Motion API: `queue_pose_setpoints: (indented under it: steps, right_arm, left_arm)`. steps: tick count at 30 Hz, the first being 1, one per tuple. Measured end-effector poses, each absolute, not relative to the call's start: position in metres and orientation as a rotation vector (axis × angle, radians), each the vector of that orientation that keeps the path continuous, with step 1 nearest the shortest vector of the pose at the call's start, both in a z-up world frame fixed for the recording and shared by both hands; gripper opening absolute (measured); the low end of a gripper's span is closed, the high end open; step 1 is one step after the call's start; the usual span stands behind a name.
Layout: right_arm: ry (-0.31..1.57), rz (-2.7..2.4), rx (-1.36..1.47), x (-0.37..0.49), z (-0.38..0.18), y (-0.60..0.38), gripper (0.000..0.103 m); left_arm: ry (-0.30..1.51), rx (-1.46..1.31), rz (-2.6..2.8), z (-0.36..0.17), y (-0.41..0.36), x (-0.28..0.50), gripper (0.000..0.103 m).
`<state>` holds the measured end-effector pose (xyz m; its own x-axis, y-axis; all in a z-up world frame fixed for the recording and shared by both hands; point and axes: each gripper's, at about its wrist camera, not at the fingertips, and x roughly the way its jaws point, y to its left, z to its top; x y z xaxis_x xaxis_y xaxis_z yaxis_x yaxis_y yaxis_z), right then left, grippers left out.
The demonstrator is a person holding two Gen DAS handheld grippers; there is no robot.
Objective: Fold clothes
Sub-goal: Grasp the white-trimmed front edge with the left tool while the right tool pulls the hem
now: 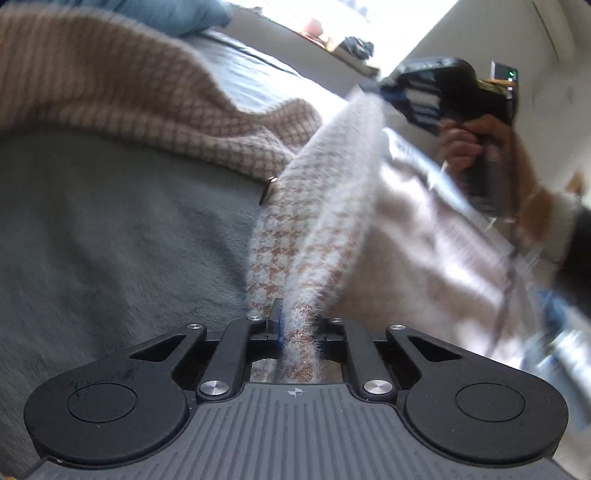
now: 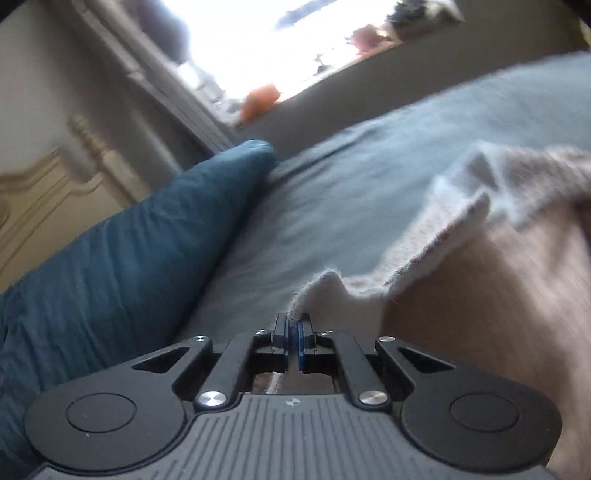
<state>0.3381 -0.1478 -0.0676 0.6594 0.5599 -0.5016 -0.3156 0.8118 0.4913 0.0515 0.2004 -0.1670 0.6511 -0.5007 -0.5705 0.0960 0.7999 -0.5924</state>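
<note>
Left wrist view: left gripper (image 1: 295, 328) jaws clenched on fuzzy houndstooth sweater (image 1: 314, 229); right gripper (image 2: 293, 328) pinches its edge above the bed (image 2: 332, 192).

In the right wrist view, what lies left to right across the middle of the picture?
Wooden headboard → blue pillow → grey bedspread → fuzzy beige sweater, whose near edge is pinched in the right gripper.

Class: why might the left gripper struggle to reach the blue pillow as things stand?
Probably it can't yet: the left gripper is shut on the sweater, and the pillow lies beyond the heaped knit.
</note>
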Motion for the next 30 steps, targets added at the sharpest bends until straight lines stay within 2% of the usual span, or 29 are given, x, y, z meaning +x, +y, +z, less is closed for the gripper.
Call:
queue_pose_setpoints:
  steps: [3,6,7,10,12,15,16,18,20,25,30]
  right_arm:
    - [0.651,0.637,0.128,0.344,-0.06,-0.056,0.005]
    - [0.74,0.666,-0.114,0.344,-0.093,0.015,0.01]
    - [0.777,0.653,-0.162,0.343,-0.104,0.027,0.013]
    - [0.853,0.616,-0.162,0.334,-0.123,0.027,0.029]
    - [0.845,0.626,-0.047,0.325,-0.11,-0.001,0.044]
    - [0.842,0.606,0.168,0.309,-0.077,-0.064,0.049]
    - [0.839,0.583,0.244,0.3,-0.065,-0.093,0.049]
    - [0.828,0.505,0.393,0.275,-0.043,-0.159,0.057]
    - [0.805,0.385,0.521,0.239,-0.026,-0.225,0.063]
    - [0.725,0.053,0.764,0.116,-0.016,-0.372,0.068]
    - [0.705,-0.29,1.018,-0.005,-0.065,-0.47,0.069]
  left_arm:
    - [0.827,-0.649,-0.326,-0.177,0.219,0.048,0.009]
    - [0.883,-0.696,-0.269,-0.19,0.236,0.044,0.009]
    - [0.894,-0.716,-0.261,-0.193,0.24,0.043,0.009]
    - [0.897,-0.763,-0.276,-0.198,0.248,0.039,0.013]
    - [0.899,-0.754,-0.301,-0.199,0.248,0.039,0.024]
    - [0.893,-0.746,-0.34,-0.199,0.246,0.039,0.038]
    - [0.894,-0.742,-0.348,-0.198,0.245,0.039,0.039]
    - [0.899,-0.737,-0.357,-0.197,0.243,0.039,0.045]
    - [0.909,-0.738,-0.355,-0.194,0.242,0.037,0.048]
    - [0.953,-0.715,-0.332,-0.186,0.233,0.026,0.054]
    - [1.012,-0.684,-0.274,-0.184,0.217,0.022,0.054]
